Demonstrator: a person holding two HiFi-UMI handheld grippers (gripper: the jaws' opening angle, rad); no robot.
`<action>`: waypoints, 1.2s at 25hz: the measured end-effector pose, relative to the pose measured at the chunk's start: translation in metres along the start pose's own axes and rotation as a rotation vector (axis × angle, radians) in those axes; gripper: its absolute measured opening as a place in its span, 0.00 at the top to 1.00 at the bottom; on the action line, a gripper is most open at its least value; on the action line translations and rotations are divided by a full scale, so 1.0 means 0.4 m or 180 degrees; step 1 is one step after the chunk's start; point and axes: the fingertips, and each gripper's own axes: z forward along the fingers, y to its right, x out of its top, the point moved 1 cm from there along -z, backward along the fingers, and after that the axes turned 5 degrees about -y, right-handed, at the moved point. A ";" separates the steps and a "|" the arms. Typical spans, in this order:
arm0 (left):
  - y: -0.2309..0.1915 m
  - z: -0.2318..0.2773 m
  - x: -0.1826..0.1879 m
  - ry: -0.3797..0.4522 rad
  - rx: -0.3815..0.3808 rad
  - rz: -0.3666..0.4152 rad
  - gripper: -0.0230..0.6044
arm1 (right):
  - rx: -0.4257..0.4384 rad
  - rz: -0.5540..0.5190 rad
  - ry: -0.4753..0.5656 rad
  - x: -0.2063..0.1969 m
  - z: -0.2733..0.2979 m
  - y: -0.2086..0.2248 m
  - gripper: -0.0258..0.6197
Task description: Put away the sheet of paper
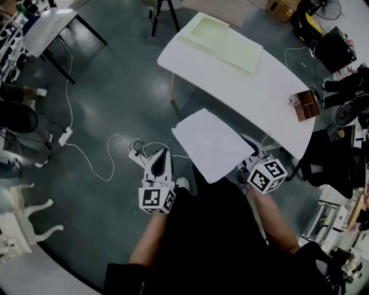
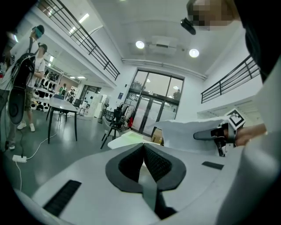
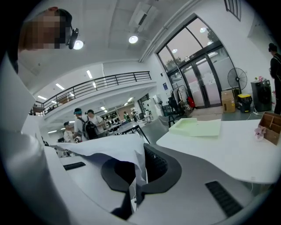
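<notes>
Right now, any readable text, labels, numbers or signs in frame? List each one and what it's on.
No readable text in any view.
Marker cubes: black-and-white square codes only, no words or numbers.
Sheet of paper: the visible side is blank.
Cardboard box: any print is too small to read.

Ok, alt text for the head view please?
Seen from above, the right hand-held gripper holds a white sheet of paper by its edge, in front of a white table. The left hand-held gripper is shut and empty.
</notes>
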 end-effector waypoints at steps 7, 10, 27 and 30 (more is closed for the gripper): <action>0.006 0.172 0.037 -0.0153 0.0037 0.0188 0.96 | 0.0061 0.0181 0.0111 0.074 0.110 0.143 0.96; 0.024 0.308 0.066 -0.0252 -0.0057 0.0305 0.96 | 0.0042 0.0334 0.0168 0.107 0.148 0.229 0.96; 0.233 0.840 0.259 -0.0334 -0.0611 0.1009 0.96 | -0.0213 0.0796 0.0350 0.283 0.265 0.638 0.96; 0.235 0.903 0.269 -0.0372 -0.0574 0.0911 0.96 | -0.0226 0.0838 0.0352 0.304 0.285 0.691 0.96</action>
